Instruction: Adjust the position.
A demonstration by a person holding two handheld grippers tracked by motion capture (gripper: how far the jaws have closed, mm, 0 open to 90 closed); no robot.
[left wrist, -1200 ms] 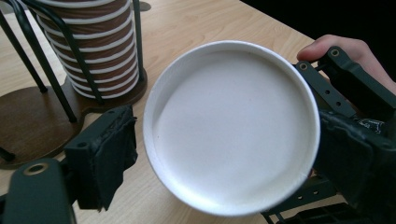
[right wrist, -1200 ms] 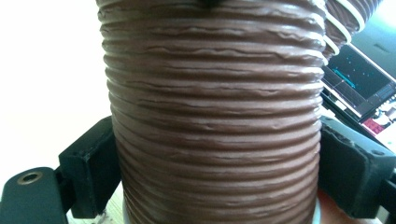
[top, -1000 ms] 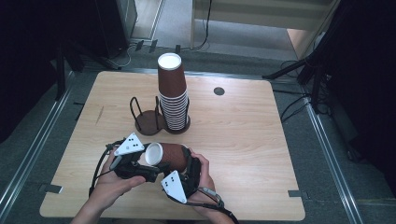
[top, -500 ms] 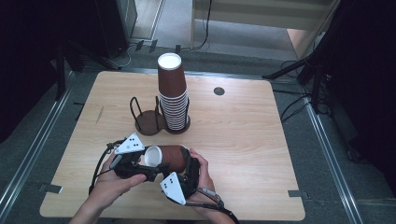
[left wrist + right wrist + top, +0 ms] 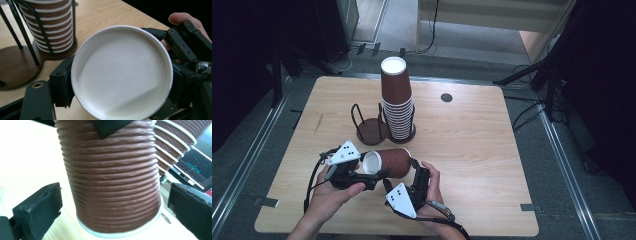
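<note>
Closing over the last second, the left gripper's (image 5: 371,176) jaws are now clamping the cup (image 5: 388,163) at its rim; the cup itself is sitting in the same spot above the table's (image 5: 472,150) near edge as before. In the left gripper view the white bottom disc of the cup (image 5: 122,72) is facing the camera, with a black jaw pressing in at the lower left edge.

The cup is lying on its side, long axis running roughly level and left to right across the table in the high view. Its white end is pointing toward the left gripper; its other end is pointing toward the right gripper (image 5: 414,172). It is being held between the two hands, in front of the rack (image 5: 372,131) and the stack (image 5: 397,102).

The cup is showing a brown, ribbed paper wall with fine horizontal ridges and a white rolled lip (image 5: 112,182). In the right gripper view the right gripper's jaws are standing apart on either side of the ribbed wall, with a visible gap at each side, not touching it.

Farther back, the stack of like cups is standing upright in the wire rack, with the rack's second ring beside it.
</note>
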